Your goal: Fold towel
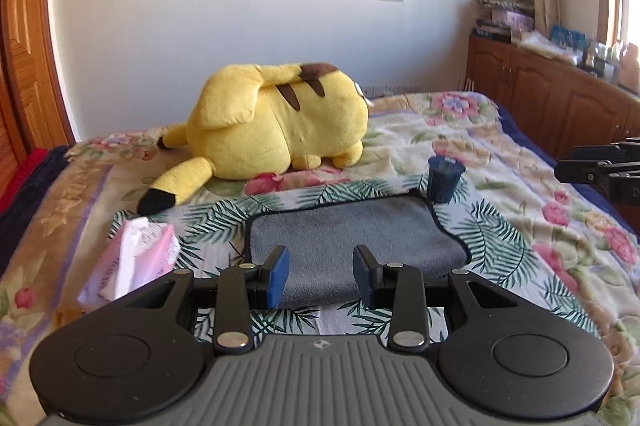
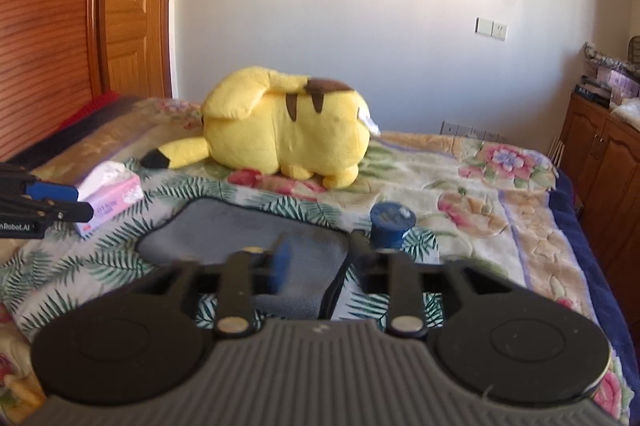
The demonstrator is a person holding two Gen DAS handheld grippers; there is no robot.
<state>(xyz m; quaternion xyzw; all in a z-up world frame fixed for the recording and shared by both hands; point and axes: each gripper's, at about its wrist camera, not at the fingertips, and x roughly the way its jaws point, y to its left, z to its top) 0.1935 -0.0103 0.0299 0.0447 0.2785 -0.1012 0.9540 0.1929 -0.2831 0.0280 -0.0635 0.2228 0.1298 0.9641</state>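
One tissue box point(image 1: 132, 258) beside gray towel point(image 1: 352, 238), tissue protruding.

2 low wrist views, sharing towel point(image 1: 352, 238)

The right wrist view is motion-blurred, so its own jaws' blue pads point(image 2: 282, 262) smear. Between those jaws, the towel's point(image 2: 240, 238) near edge is hidden. Far right of the left jaws, the right gripper point(image 1: 560, 170) is cut off.
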